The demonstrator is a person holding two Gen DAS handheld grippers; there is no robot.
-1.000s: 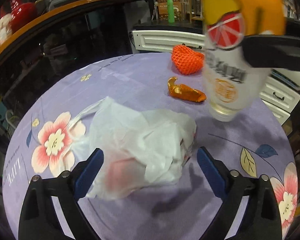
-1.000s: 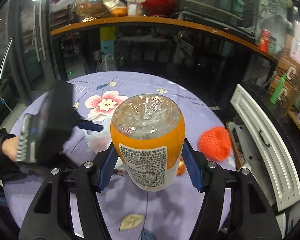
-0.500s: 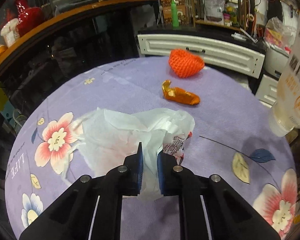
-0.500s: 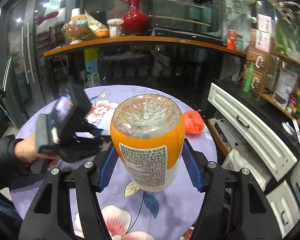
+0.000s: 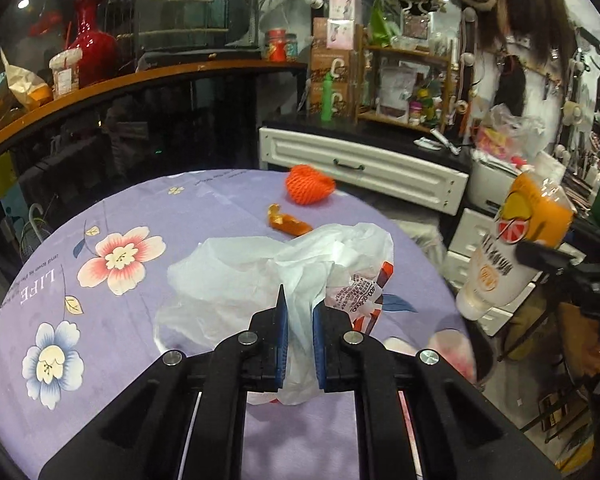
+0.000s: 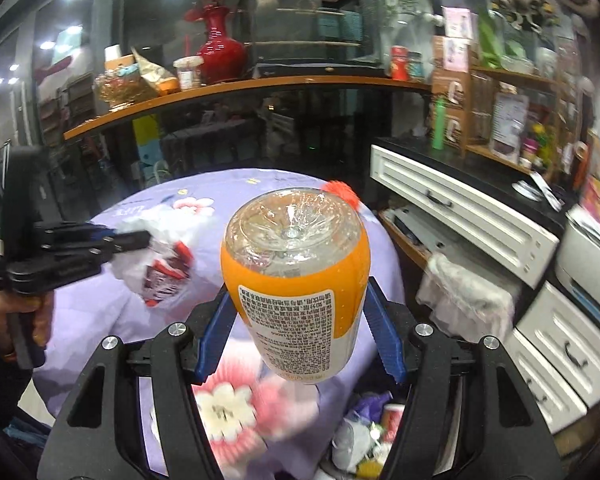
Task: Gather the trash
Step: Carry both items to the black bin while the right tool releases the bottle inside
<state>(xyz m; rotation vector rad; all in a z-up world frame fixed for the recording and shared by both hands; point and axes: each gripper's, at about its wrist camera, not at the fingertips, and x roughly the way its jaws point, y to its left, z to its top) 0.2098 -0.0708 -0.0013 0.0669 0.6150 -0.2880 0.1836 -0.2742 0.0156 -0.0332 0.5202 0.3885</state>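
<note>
left jaws clamp one plastic bag [image 5: 260,280] | right jaws grip one bottle [image 6: 296,276]

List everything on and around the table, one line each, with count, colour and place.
plastic bag: one, white with red print, pinched and lifted above the table
drink bottle: one, clear with orange label, held bottom toward the camera, past the table's right edge
foam fruit net: one, orange, far edge of table
wrapper: one, orange-gold, on table behind the bag
tablecloth: one, lilac with flowers, covering round table
trash bin: one, holding rubbish, on floor below the bottle
red vase: one, on wooden shelf
left gripper: black, shut on bag
right gripper: black, shut on bottle
hand: one, holding left gripper
</note>
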